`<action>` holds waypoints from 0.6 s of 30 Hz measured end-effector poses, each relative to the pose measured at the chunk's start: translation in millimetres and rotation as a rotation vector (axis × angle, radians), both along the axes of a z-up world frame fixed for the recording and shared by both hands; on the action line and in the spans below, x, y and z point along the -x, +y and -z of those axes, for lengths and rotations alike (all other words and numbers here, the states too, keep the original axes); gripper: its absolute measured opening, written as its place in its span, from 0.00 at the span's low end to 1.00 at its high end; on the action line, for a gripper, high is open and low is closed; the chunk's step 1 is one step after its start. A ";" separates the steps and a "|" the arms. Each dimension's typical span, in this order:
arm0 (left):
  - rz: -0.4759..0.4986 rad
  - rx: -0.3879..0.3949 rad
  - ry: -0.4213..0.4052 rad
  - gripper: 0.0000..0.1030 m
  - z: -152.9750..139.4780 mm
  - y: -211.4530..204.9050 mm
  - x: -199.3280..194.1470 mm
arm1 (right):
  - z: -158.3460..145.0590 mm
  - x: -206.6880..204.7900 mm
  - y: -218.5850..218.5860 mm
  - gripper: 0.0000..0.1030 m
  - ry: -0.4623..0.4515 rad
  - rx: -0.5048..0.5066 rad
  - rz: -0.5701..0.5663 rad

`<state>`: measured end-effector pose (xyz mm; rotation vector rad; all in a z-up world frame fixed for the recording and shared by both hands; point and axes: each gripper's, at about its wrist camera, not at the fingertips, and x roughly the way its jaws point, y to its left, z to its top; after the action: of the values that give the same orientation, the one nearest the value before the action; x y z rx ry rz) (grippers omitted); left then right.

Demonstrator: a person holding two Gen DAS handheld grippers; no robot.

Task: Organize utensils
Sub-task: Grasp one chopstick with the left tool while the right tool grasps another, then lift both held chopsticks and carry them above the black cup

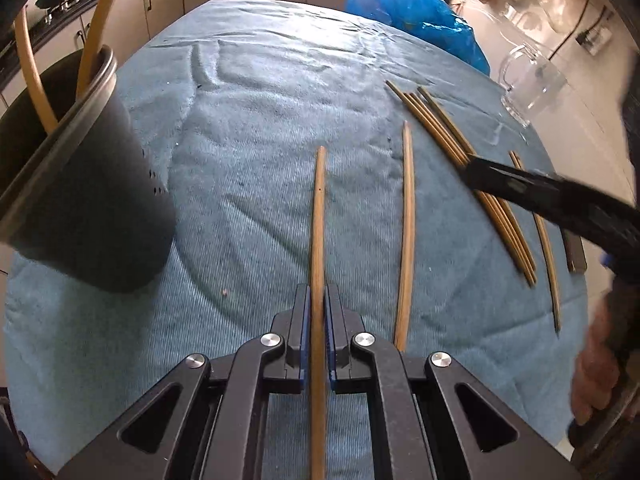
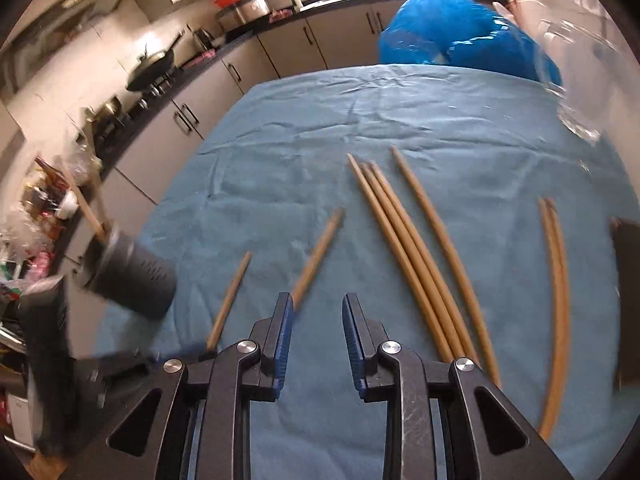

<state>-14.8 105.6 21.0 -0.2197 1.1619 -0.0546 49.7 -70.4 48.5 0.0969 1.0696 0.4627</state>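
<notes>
- A kitchen bench (image 1: 248,128) under a blue towel: the left gripper (image 1: 319,300) has its jaws closed tight on one chopstick (image 1: 319,208), which runs out ahead of the blue pads above the cloth.
- The dark holder (image 1: 92,200) stands at the left of the bench, close to that gripper, with two chopsticks already leaning out of its mouth.
- A second loose chopstick (image 1: 406,220) lies on the towel just right of the held one; a bundle (image 1: 460,152) of four lies further right, and a curved pair (image 2: 554,300) beyond that, near the right edge.
- The right gripper (image 2: 316,312) hangs over the towel with jaws part open and nothing between them; its view is blurred. In the left view its dark tip crosses over the bundle, touching or not I cannot tell.
- A glass mug (image 1: 528,84) and a blue bag (image 1: 420,12) sit at the far right, clear of the work.
- Step in hand, by the look of it: carrying the gripped chopstick to the holder, while the right hand lines up its own pick.
- Next move likely calls for swinging the stick left, tipping it upright over the holder's rim and letting go without knocking the two already inside.
- The right jaws would need to straddle a single stick from the bundle, not several.
</notes>
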 end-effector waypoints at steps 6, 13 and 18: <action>-0.038 0.038 0.002 0.06 0.8 1.5 -15.4 | 16.2 -41.0 27.2 0.27 0.053 0.086 0.034; -0.059 0.046 -0.011 0.07 1.5 0.6 -23.4 | 30.8 -52.5 36.2 0.27 0.088 0.128 0.056; -0.048 0.044 -0.037 0.06 0.4 -0.3 -14.1 | 28.6 -53.8 43.5 0.08 0.072 0.143 0.060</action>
<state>-0.7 105.3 20.6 -0.2847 1.1191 -0.0414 103.4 -26.9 20.0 0.0187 1.1639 0.3294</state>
